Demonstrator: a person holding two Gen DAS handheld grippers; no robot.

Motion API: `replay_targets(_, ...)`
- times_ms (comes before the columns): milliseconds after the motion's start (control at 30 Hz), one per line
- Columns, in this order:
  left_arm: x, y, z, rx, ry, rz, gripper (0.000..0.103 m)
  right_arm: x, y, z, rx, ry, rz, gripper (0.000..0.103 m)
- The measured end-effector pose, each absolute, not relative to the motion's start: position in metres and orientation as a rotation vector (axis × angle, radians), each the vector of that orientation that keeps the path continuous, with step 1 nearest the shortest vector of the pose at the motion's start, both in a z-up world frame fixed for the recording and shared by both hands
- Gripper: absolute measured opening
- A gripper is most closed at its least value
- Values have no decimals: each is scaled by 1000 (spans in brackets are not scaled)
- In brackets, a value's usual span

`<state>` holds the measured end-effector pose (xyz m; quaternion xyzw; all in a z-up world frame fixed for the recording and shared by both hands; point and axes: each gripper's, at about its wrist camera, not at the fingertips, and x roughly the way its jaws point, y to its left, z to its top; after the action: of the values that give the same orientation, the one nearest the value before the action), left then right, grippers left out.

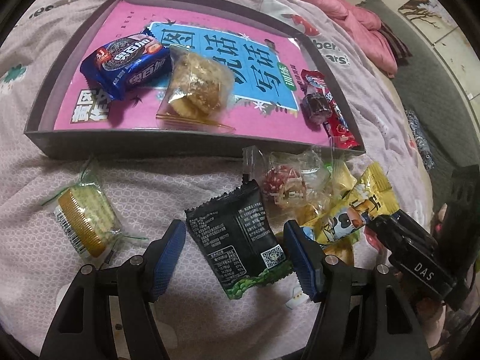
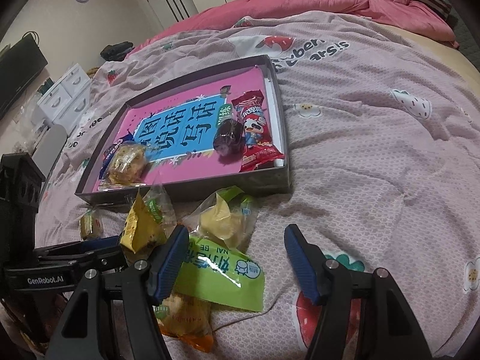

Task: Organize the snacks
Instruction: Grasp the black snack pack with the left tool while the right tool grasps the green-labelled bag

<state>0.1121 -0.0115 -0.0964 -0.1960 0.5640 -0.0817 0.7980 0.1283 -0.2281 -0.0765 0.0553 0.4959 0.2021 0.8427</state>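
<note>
Left gripper (image 1: 235, 259) sits with its jaws parted around a black snack packet (image 1: 240, 240) lying on the pink bedspread (image 1: 150, 180); the blue pads aren't pressing it, so it's not gripped. Right gripper (image 2: 232, 259) is also parted, nothing between its pads (just bare blanket), with a green wrapper (image 2: 222, 276) touching its left finger. Just past that lies a loose heap of snacks: yellow packets (image 1: 369, 198), a clear-wrapped red candy (image 1: 282, 180), and off to the left a wrapped sandwich cracker stack (image 1: 84, 222) on its own. Farther back is the grey shallow box (image 1: 186, 147) lined with a pink book, holding a blue cookie pack (image 1: 129, 63), a clear-bagged pastry (image 1: 195, 84), a dark wrapped sweet (image 1: 315, 105) and a red stick packet (image 2: 255, 132).
</note>
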Motion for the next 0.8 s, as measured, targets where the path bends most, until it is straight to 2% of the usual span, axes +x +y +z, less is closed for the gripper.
replay_targets(567, 108, -3, -98, -490, 1254, -123, 69, 138, -213, -86, 102, 1056, 458, 65)
replay_targets(800, 113, -7, -102, -489, 1280, -79, 69, 141, -211, -89, 113, 1053, 482, 54)
